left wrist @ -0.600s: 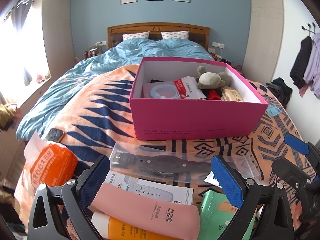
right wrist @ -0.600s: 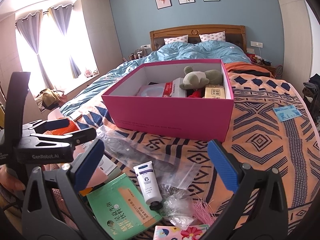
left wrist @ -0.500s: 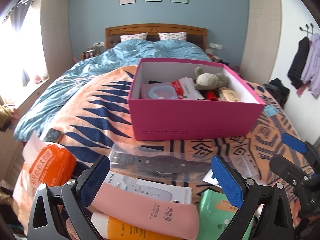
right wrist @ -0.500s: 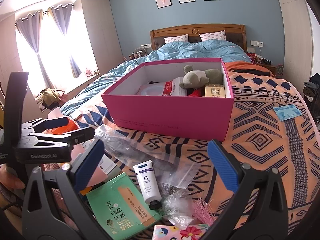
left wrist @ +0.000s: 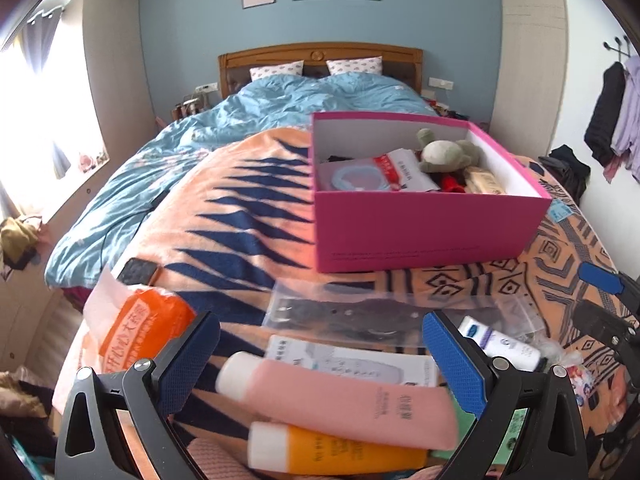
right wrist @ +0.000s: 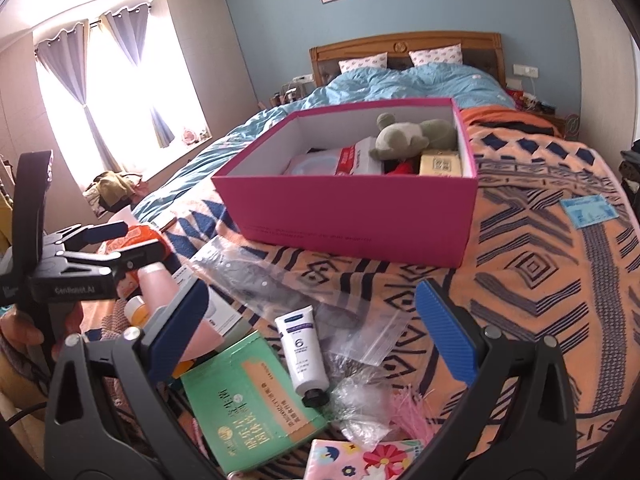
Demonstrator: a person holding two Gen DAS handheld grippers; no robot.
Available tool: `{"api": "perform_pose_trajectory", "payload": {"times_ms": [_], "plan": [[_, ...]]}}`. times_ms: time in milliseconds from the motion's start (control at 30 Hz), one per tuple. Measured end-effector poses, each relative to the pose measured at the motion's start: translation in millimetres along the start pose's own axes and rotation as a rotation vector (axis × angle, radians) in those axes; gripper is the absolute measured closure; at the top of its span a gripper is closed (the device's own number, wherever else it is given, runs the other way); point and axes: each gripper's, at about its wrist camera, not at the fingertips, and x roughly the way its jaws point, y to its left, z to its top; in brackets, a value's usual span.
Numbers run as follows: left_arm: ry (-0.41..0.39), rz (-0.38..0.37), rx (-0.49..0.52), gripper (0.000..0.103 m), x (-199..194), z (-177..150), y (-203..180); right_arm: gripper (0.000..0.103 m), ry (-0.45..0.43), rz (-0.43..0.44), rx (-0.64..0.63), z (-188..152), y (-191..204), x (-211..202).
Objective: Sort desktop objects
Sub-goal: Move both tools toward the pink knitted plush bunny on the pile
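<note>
Our left claw [left wrist: 320, 356] stood wide and empty, tipped down over a pink tube [left wrist: 340, 404] that lay crosswise between its blue pads without either pad pressing on it. Our right claw [right wrist: 310, 322] was just as wide and held nothing, poised over a white tube [right wrist: 301, 354] and a green packet [right wrist: 252, 400]. We judged the sorting to be partly done. The pink box [right wrist: 352, 216] sat on the patterned blanket [right wrist: 540, 280] on the bed, beyond the loose things, and already held a grey plush toy [right wrist: 412, 134], a red and white packet [right wrist: 356, 160], a yellowish pack [right wrist: 440, 165] and something red that we could not make out. A good deal remained outside it. Near the left claw we saw an orange bottle [left wrist: 340, 450] touching the pink tube, a white printed box [left wrist: 352, 364] under the tube, an orange bag [left wrist: 140, 328] off to one side and a dark flat thing [left wrist: 138, 272] further out on the blanket. A clear zip bag [left wrist: 360, 312] with a dark strap inside lay between the claws and the box. Near the right claw there were also crumpled clear plastic [right wrist: 360, 404], pink shreds [right wrist: 412, 412], a flowered item [right wrist: 360, 460] at the frame's lower edge and a blue card [right wrist: 590, 210] well apart to the side. By our reckoning more lay loose than packed, and the pink tube looked the likeliest next pick.
</note>
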Motion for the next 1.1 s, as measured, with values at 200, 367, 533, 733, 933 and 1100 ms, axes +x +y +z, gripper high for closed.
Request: {"api": "perform_pose_trajectory", "payload": {"times_ms": [200, 367, 533, 733, 933, 1100], "plan": [[0.028, 0.075, -0.025, 0.000, 2, -7, 33, 0.000, 0.056, 0.072, -0.029, -3, 11, 7], [0.034, 0.030, -0.045, 0.000, -8, -24, 47, 0.000, 0.100, 0.149, -0.082, -9, 24, 5], [0.014, -0.050, -0.071, 0.000, -25, -43, 52, 0.000, 0.115, 0.189, -0.131, -16, 37, -8], [-0.004, -0.088, -0.083, 0.000, -44, -61, 55, 0.000, 0.117, 0.230, -0.139, -19, 48, -24], [0.006, -0.098, -0.084, 0.000, -54, -81, 58, 0.008, 0.213, 0.342, -0.195, -35, 83, -12], [0.022, -0.094, -0.077, 0.000, -59, -93, 62, 0.020, 0.327, 0.423, -0.228, -51, 106, 12]]}}
